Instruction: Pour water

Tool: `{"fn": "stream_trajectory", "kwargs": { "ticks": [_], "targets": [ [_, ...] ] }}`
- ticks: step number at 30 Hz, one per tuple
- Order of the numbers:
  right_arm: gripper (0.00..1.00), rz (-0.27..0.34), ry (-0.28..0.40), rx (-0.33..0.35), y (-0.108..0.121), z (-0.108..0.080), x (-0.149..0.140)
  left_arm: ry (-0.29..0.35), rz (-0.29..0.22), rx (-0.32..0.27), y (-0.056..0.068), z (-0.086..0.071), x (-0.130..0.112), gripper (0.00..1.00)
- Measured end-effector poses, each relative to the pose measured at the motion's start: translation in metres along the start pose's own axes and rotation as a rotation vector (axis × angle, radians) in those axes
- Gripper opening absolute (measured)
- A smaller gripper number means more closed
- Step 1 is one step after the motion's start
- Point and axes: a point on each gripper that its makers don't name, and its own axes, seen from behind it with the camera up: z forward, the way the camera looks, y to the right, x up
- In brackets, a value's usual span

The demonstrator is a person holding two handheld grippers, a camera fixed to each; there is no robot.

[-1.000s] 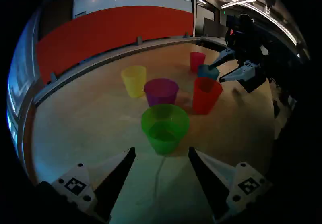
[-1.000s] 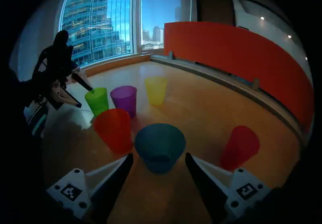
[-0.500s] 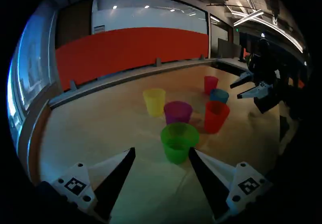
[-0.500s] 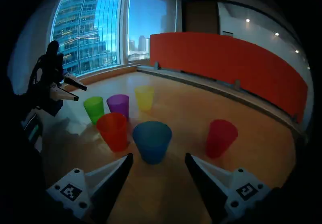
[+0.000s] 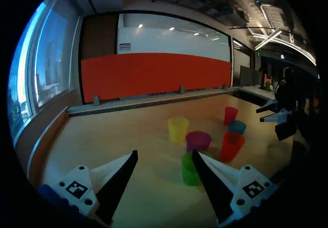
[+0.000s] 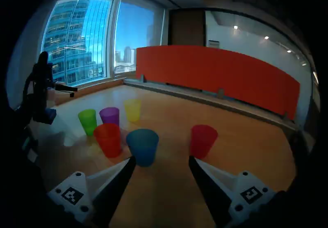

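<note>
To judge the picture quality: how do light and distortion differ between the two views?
Left gripper view: dim indoor light, the orange wall bows from the fisheye lens. Right gripper view: bright windows backlight the left gripper into a dark silhouette; the blue cup is sharp.

Opposed views, low over the table (image 5: 119, 137), sharing the cups (image 6: 142, 146)

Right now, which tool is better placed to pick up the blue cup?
Probably the right. The blue cup stands just ahead of the open right tool, slightly left of its centre. The left tool faces the green cup, with the orange cup before the blue one.
</note>
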Motion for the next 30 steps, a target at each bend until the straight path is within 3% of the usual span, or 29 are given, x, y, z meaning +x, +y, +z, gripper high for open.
{"fn": "stream_trajectory", "kwargs": {
  "ticks": [12, 21, 30],
  "targets": [
    [1.00, 0.023, 0.117, -0.178, 0.030, -0.015, 0.028, 0.157, -0.017, 0.115, -0.007, -0.013, 0.037, 0.98],
    [1.00, 0.047, 0.246, -0.343, 0.062, -0.025, 0.065, 0.217, 0.009, 0.166, -0.006, -0.014, 0.049, 0.98],
    [1.00, 0.021, 0.330, -0.443, 0.079, -0.028, 0.090, 0.283, 0.004, 0.218, -0.006, -0.012, 0.070, 0.98]
  ]
}}
